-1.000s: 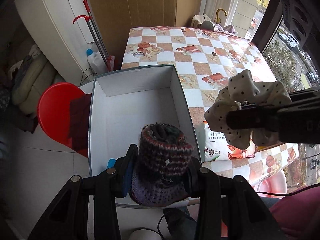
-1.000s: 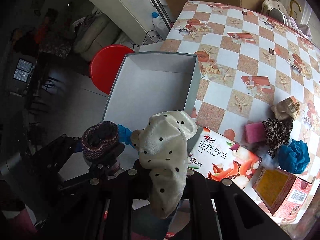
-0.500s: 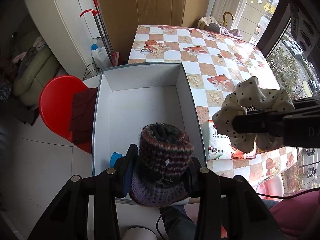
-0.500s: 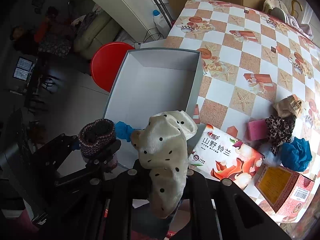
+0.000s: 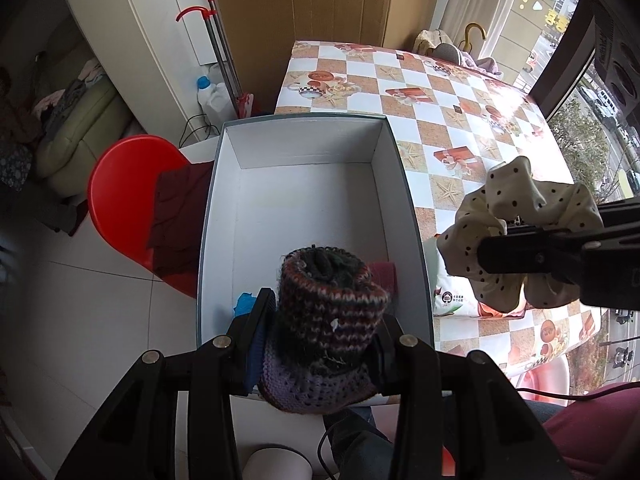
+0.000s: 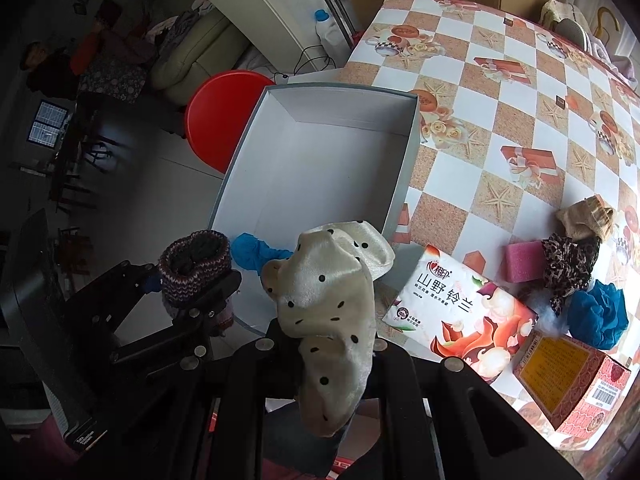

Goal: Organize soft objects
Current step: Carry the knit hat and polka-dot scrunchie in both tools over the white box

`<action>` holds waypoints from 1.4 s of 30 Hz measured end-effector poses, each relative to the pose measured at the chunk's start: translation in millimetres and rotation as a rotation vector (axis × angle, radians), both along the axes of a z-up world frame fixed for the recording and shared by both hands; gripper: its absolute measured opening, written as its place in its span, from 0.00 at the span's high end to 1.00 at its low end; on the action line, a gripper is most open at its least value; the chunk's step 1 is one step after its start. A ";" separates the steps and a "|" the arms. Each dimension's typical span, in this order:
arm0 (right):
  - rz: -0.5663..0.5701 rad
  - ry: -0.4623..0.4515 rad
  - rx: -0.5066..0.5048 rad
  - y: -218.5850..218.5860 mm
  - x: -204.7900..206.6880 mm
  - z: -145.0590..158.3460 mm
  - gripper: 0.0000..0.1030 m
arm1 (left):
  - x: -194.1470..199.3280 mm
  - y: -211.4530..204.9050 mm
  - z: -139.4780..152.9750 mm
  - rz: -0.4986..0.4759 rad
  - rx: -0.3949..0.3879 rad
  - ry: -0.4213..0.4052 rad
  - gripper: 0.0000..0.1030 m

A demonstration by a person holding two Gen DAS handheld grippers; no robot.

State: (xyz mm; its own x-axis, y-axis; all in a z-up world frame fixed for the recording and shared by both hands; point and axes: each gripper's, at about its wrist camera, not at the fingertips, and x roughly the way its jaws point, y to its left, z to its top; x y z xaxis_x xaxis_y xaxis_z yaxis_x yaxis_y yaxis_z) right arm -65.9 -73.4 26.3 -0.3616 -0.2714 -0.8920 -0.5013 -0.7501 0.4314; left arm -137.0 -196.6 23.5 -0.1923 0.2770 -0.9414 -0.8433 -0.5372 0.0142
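Note:
My left gripper [image 5: 324, 322] is shut on a striped knitted hat [image 5: 328, 304] and holds it over the near end of an open white box [image 5: 308, 216]. My right gripper [image 6: 334, 332] is shut on a cream polka-dot cloth [image 6: 332, 300], held to the right of the box above the table edge; the cloth also shows in the left wrist view [image 5: 520, 236]. A blue soft item [image 6: 252, 252] and a dark red one [image 5: 384, 276] lie at the near end of the box.
The checkered table [image 6: 480, 120] carries a tissue pack [image 6: 460, 312], a pink sponge [image 6: 524, 260], a leopard scrunchie [image 6: 568, 264], a beige cloth [image 6: 584, 220], a blue pouf [image 6: 596, 312] and a red carton [image 6: 568, 380]. A red stool [image 5: 124, 204] stands left of the box.
Both grippers have drawn back and up from the box while holding their items, so more of the box and table shows. The dark red item in the box has come into view.

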 end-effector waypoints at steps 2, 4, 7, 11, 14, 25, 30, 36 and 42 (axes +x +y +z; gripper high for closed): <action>0.003 0.000 0.002 -0.2 -1.2 0.6 0.86 | -1.1 -0.1 -0.2 0.005 -0.001 0.002 0.57; 0.006 0.001 0.003 -0.1 -2.4 0.8 0.86 | -2.7 -0.8 -0.1 0.011 0.000 0.004 0.57; 0.009 0.001 0.004 0.5 -4.5 1.2 0.86 | -5.9 -1.2 -0.8 0.018 -0.003 0.001 0.57; 0.015 0.002 0.007 0.2 -7.2 2.3 0.86 | -7.8 -0.2 -1.4 0.020 -0.005 0.001 0.57; 0.020 0.002 0.008 0.4 -9.2 2.6 0.86 | -8.0 0.1 -1.6 0.021 -0.007 0.000 0.57; 0.066 0.007 0.037 -3.5 -24.0 6.1 0.86 | -19.8 -2.4 -8.1 0.057 -0.026 -0.005 0.57; 0.082 0.011 0.042 -3.3 -31.9 4.9 0.86 | -20.3 -2.3 -9.9 0.057 -0.037 -0.007 0.57; 0.106 0.010 0.041 -4.5 -41.8 2.4 0.86 | -24.7 -2.2 -12.9 0.075 -0.044 -0.016 0.57; 0.127 0.005 0.044 -5.4 -51.1 0.8 0.86 | -27.4 -0.8 -16.2 0.086 -0.052 -0.028 0.57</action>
